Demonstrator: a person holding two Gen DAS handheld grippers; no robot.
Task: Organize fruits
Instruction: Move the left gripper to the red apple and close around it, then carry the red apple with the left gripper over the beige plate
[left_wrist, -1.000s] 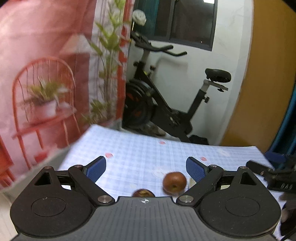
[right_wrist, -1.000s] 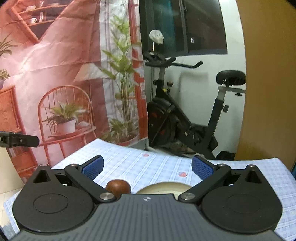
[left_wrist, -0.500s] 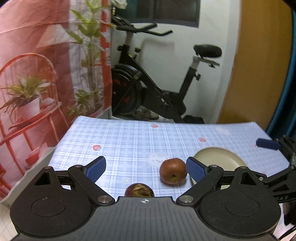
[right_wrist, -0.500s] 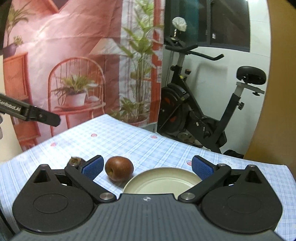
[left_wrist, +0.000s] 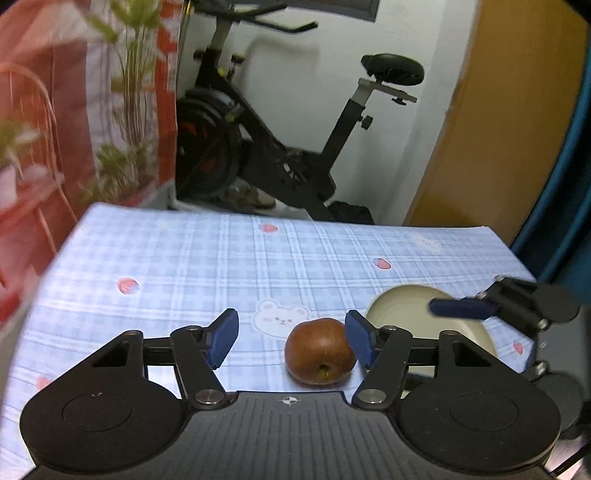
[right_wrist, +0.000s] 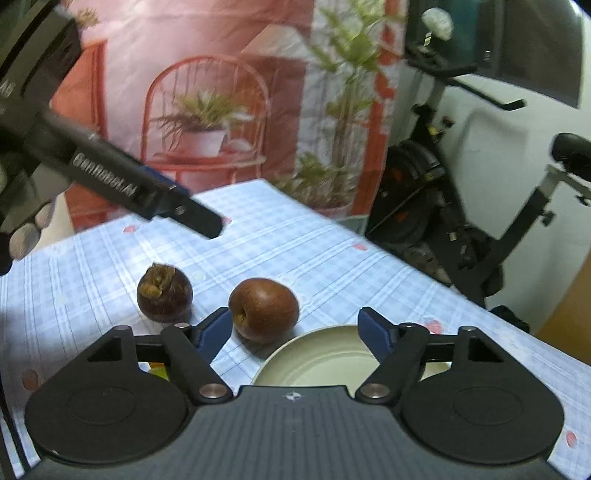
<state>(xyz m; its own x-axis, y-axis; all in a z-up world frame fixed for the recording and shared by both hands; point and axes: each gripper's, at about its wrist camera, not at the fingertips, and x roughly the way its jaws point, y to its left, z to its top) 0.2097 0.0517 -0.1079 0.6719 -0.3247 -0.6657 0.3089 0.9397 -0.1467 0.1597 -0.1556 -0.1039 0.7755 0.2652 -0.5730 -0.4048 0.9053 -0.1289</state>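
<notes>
Both grippers had dropped toward the tablecloth (left_wrist: 207, 266) since the earlier frames, and their jaws had just been closing. Nearest, the left gripper (left_wrist: 291, 334) stood part-open with the brown apple (left_wrist: 319, 350) between its fingers, hard by the right-hand pad; whether that pad touched it I could not tell. Open cloth lay on its left. The apple's stem hollow faced the left camera. The right gripper (right_wrist: 295, 328) was unclenched and gripped nothing, poised over the near rim of the cream plate (right_wrist: 332, 354), with the apple just beside its left pad. The mangosteen (right_wrist: 164, 293) sat upright, calyx on top, near the apple but apart. Beyond these 2 fruits the checked cloth ran bare to its far edge. An exercise bike (left_wrist: 273, 147) and a printed backdrop (right_wrist: 207, 110) stood behind.
</notes>
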